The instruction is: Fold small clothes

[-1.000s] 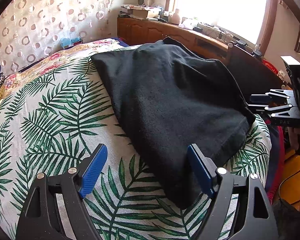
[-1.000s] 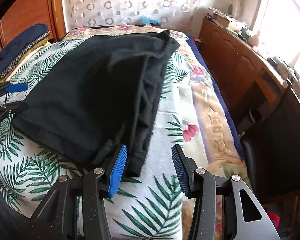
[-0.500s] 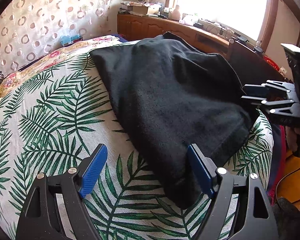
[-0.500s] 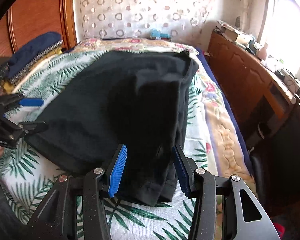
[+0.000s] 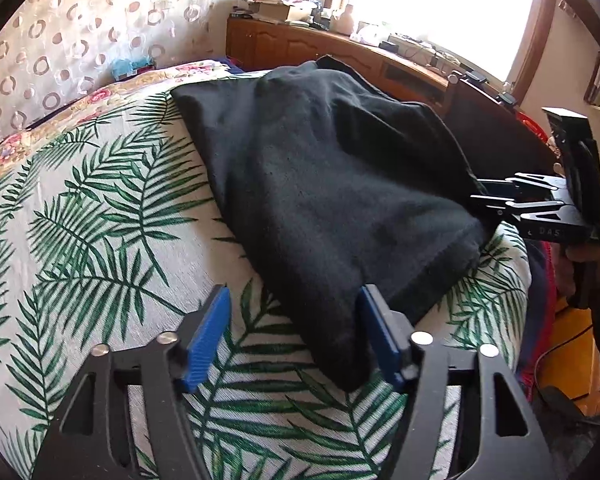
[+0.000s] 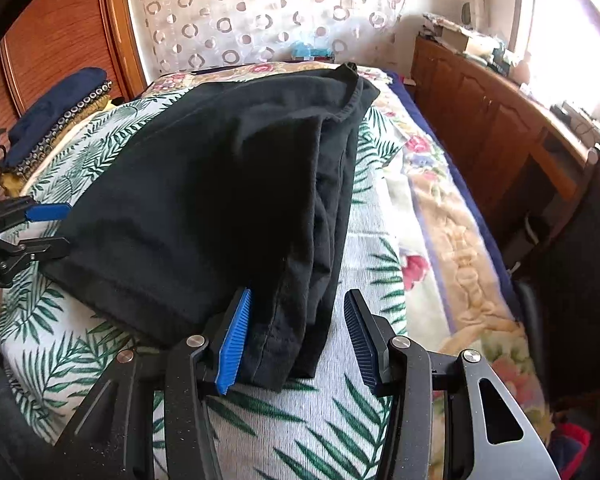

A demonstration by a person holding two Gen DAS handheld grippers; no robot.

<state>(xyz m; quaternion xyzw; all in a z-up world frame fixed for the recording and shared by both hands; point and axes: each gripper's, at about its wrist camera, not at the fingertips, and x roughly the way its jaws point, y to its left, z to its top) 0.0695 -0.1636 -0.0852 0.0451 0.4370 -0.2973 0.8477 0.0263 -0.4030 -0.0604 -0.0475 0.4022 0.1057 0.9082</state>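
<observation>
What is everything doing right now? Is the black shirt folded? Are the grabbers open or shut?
Black garment: partly folded, lying on the bed, near corners between both grippers' pads.
Left gripper: closing, pads not yet pressing the corner.
Right gripper: open, folded edge between its pads.
Leaf-print cover: spread flat.
Blue clothes: stacked by the headboard.

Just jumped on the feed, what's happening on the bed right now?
A person with a gripper in each hand is folding a black garment on the palm-leaf bedspread. The left gripper is closing around one near corner, pads not yet pressing. The right gripper straddles the other near corner, open, cloth against its left pad only.
</observation>
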